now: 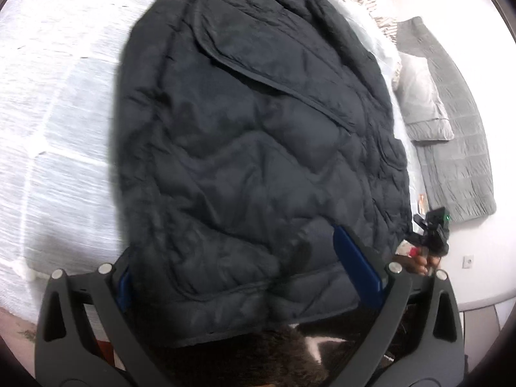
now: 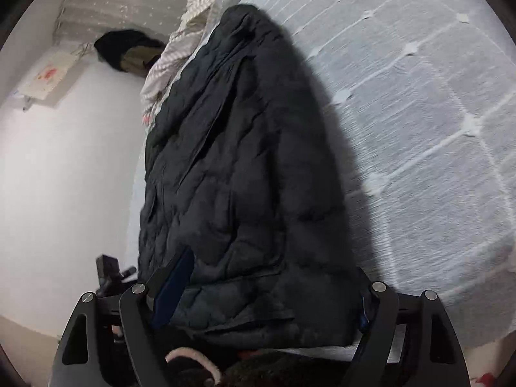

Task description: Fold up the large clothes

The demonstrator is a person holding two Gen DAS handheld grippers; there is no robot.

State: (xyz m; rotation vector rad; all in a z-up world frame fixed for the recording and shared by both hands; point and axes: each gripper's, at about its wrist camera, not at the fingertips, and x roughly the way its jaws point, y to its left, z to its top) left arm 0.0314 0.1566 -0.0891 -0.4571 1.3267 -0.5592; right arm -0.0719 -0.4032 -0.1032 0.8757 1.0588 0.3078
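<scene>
A dark quilted puffer jacket (image 1: 251, 148) lies lengthwise on a white quilted bed (image 1: 58, 122), sleeves folded over its front. My left gripper (image 1: 238, 277) stands wide open around the jacket's near hem, blue pads on either side. In the right wrist view the same jacket (image 2: 238, 174) runs away from me, and my right gripper (image 2: 264, 293) is also open astride its near hem. The right gripper (image 1: 432, 235) shows in the left wrist view beside the jacket's right edge. The left gripper (image 2: 111, 274) shows at the lower left of the right wrist view.
A grey quilted blanket and pillow (image 1: 451, 122) lie on the floor to the right. Striped bedding (image 2: 180, 51) is bunched at the head of the bed. A dark bundle (image 2: 125, 48) sits by the wall. The white bedspread (image 2: 419, 122) stretches beside the jacket.
</scene>
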